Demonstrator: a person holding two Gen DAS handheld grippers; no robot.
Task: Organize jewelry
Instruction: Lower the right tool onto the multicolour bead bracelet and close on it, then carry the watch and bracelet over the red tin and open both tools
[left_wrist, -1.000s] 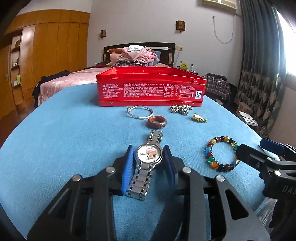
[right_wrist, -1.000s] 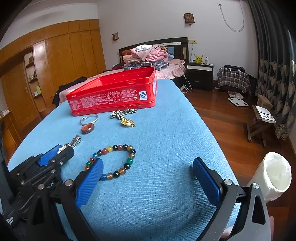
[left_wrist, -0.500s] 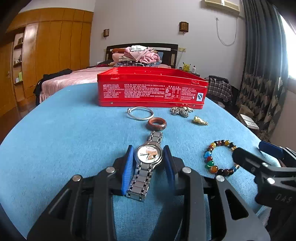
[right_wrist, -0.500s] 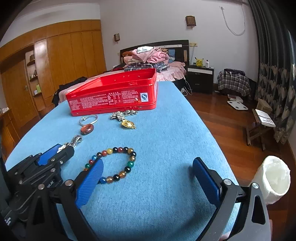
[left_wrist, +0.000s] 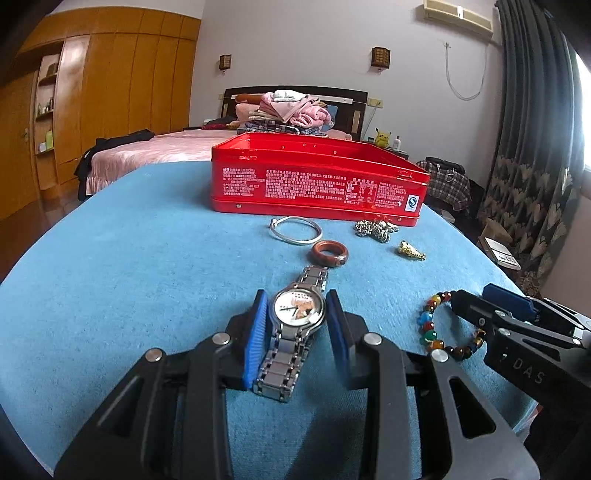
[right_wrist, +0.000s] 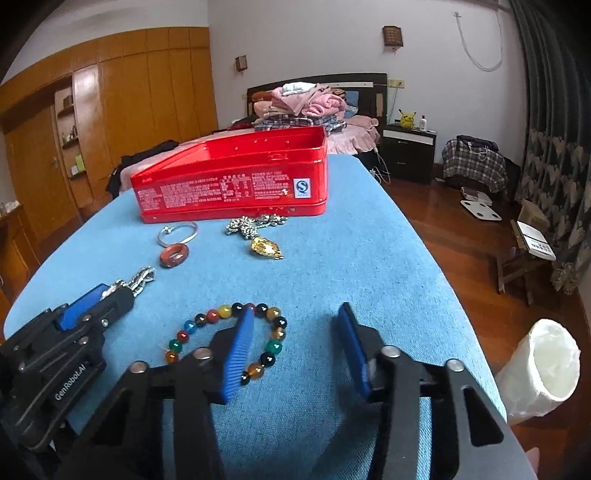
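Home bedroom: bed (left_wrist: 155, 151) w/ dark headboard (right_wrist: 354, 83) & folded clothes pile (left_wrist: 288, 110), built-in wood wardrobes (left_wrist: 122, 85), nightstand (right_wrist: 408, 153), patterned curtains (left_wrist: 532, 147), wood floor (right_wrist: 461, 236).

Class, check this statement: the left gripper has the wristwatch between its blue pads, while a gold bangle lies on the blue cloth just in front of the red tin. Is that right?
Not quite. The left gripper does have the wristwatch between its pads, and a bangle does lie on the blue cloth before the red tin, but the left wrist view shows it is silver. The gold piece is a small charm further right.
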